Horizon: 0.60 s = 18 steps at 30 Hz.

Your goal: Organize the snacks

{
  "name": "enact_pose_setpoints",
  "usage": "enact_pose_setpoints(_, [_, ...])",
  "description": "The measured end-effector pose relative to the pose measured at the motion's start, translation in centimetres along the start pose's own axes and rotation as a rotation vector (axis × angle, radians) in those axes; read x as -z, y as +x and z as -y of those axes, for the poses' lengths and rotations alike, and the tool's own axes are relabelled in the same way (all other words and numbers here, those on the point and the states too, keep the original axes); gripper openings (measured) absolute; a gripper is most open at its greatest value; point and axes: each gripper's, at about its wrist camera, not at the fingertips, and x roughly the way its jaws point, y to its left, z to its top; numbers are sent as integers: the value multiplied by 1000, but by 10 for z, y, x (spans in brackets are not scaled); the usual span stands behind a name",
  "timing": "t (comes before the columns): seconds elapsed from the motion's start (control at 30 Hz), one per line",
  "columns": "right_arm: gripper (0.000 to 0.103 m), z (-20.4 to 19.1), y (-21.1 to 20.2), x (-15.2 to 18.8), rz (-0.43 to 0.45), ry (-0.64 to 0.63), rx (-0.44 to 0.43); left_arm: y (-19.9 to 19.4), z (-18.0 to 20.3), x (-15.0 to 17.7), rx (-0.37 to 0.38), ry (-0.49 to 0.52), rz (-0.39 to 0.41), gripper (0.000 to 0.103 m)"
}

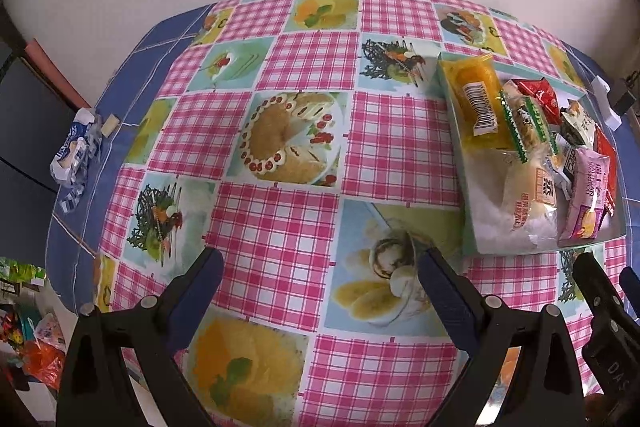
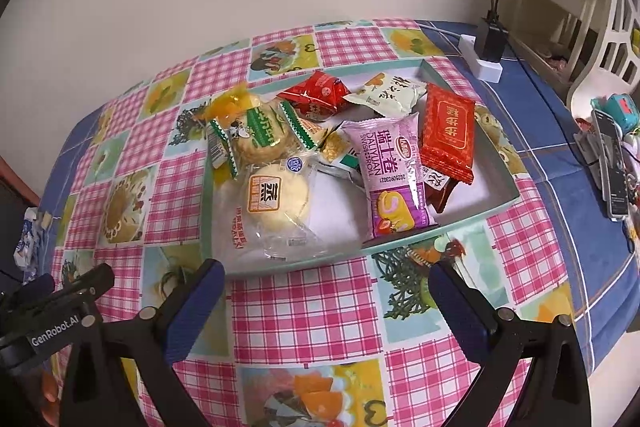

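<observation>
A shallow teal-rimmed tray sits on the checked tablecloth with several wrapped snacks in it. Among them are a purple Swiss roll pack, a flat red pack, a pale round bun and a green-trimmed cake. My right gripper is open just in front of the tray's near rim, nothing between its fingers. My left gripper is open over bare tablecloth, left of the tray. In the left wrist view the yellow pack and the bun lie along the tray's left side.
A white power strip with a black adapter lies behind the tray. A phone on a stand is at the table's right edge. Crumpled blue-white wrappers lie at the left edge. A white chair stands at right.
</observation>
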Motion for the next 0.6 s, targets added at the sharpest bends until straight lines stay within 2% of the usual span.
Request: enact_pose_setpoints(0.6, [103,7,5,-3,-10,17,27,8,0,-4,16,-2,-41,98])
